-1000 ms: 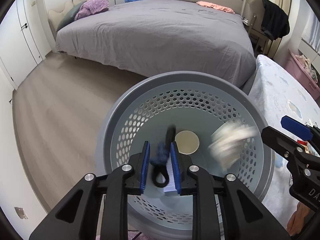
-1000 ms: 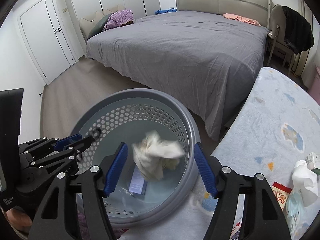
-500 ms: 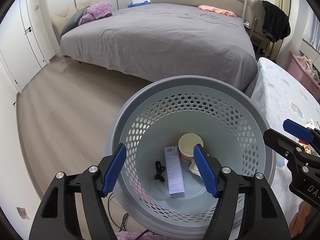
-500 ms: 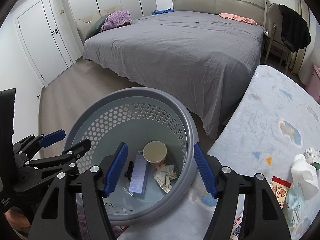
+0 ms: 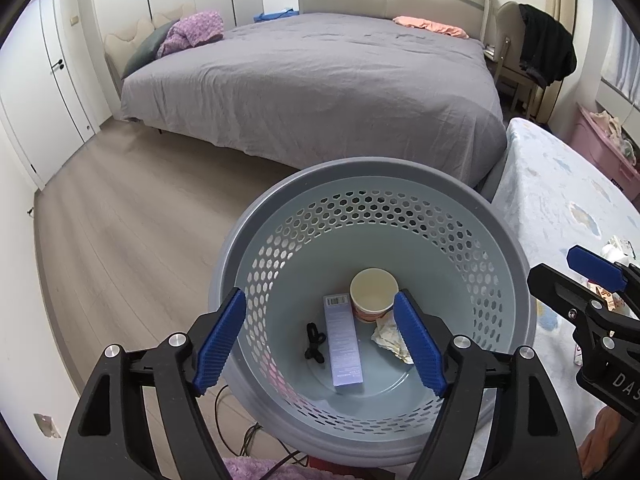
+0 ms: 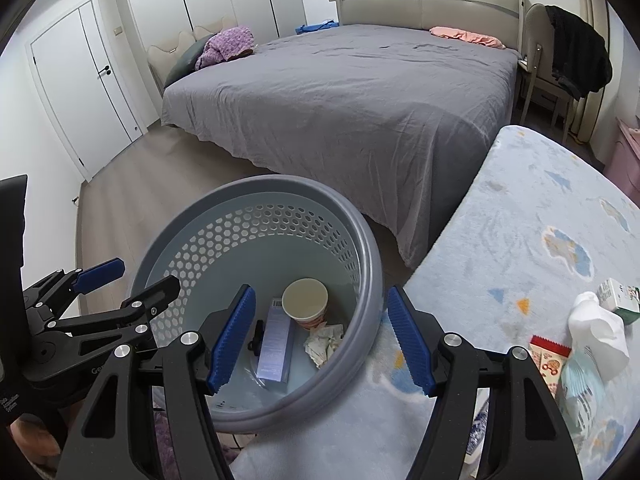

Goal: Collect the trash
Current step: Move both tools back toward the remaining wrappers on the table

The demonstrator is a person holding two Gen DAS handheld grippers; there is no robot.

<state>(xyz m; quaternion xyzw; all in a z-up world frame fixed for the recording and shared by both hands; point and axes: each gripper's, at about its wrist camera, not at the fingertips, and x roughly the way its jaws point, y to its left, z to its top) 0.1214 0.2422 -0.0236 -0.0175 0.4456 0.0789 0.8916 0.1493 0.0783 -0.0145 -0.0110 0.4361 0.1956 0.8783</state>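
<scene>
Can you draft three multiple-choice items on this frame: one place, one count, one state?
1. Where does the paper cup lie?
A. on the bed
B. in the grey basket
C. on the floor

2. How many things lie in the basket?
A. two
B. four
C. six

3. How do the left gripper jaws stand?
A. open, holding nothing
B. shut on the cup
C. shut on the rim

Key: 1 B, the cup sits on the basket's bottom. 2 B: cup, lilac box, black hair tie, crumpled tissue. 3 A, the jaws have just been opening and nothing is between them.
</scene>
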